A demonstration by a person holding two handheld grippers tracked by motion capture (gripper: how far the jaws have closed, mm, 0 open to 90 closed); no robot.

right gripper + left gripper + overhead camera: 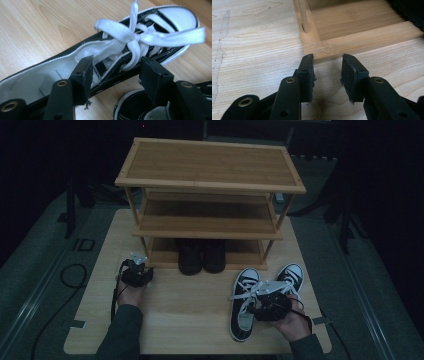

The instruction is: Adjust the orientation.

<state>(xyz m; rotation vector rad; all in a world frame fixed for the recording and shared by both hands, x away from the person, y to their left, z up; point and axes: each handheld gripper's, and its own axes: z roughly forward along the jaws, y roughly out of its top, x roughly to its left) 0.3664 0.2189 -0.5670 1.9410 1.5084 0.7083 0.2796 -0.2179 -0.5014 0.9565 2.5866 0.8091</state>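
Note:
Two black-and-white lace-up sneakers lie at the table's front right: one nearer the middle, the other to its right. My right gripper hovers over the nearer sneaker. Its jaws are open and straddle that shoe's side wall beside the white laces, one jaw inside the shoe and one outside; the pads do not press on it. The second sneaker shows under the outer jaw. My left gripper is open and holds nothing, low over the table at the front left corner of the shoe rack.
A three-tier bamboo shoe rack stands at the back of the light wooden table. A pair of black shoes sits on its bottom shelf. The two upper shelves are bare. Cables trail off the table's left side.

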